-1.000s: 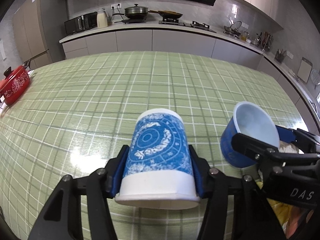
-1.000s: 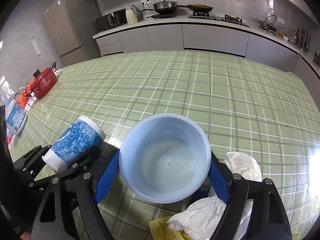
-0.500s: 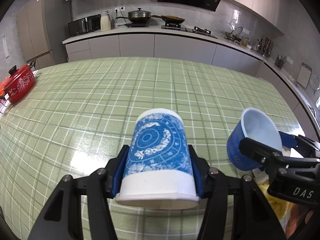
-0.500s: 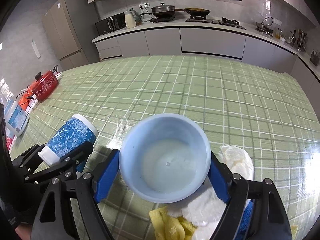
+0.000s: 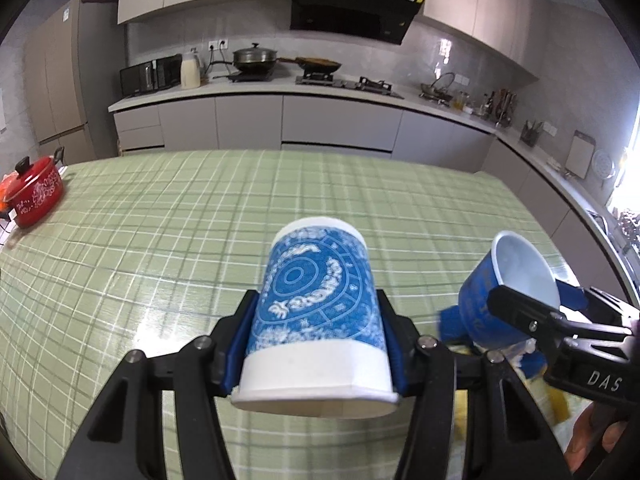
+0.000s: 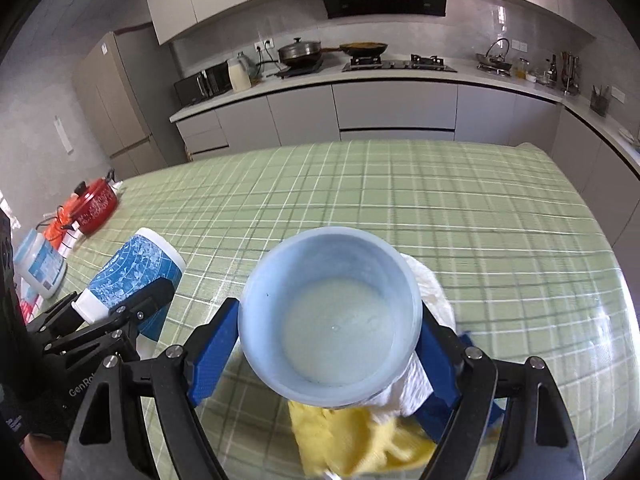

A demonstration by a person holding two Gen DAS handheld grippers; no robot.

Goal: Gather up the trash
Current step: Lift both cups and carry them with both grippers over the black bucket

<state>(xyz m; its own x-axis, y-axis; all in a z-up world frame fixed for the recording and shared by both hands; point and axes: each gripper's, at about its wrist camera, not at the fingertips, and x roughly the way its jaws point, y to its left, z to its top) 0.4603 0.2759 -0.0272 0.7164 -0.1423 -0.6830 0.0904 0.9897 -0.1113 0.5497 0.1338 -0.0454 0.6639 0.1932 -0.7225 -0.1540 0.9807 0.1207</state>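
My left gripper is shut on a blue-and-white patterned paper cup, lying on its side between the blue pads above the green checked tablecloth. My right gripper is shut on a second blue paper cup, its mouth turned toward the camera. In the left wrist view that second cup and the right gripper show at the right. The first cup in the left gripper shows at the left of the right wrist view. A crumpled white tissue and yellow wrapper lie under the right gripper.
A red pot stands at the table's left edge, with a white-and-blue tub nearer along the same edge. A kitchen counter with stove, pans and a kettle runs behind the table. A hand shows at the lower right.
Both grippers have risen with their cups still held, and both views now tilt up to show more of the kitchen. More of the tissue and yellow wrapper shows under the right gripper.
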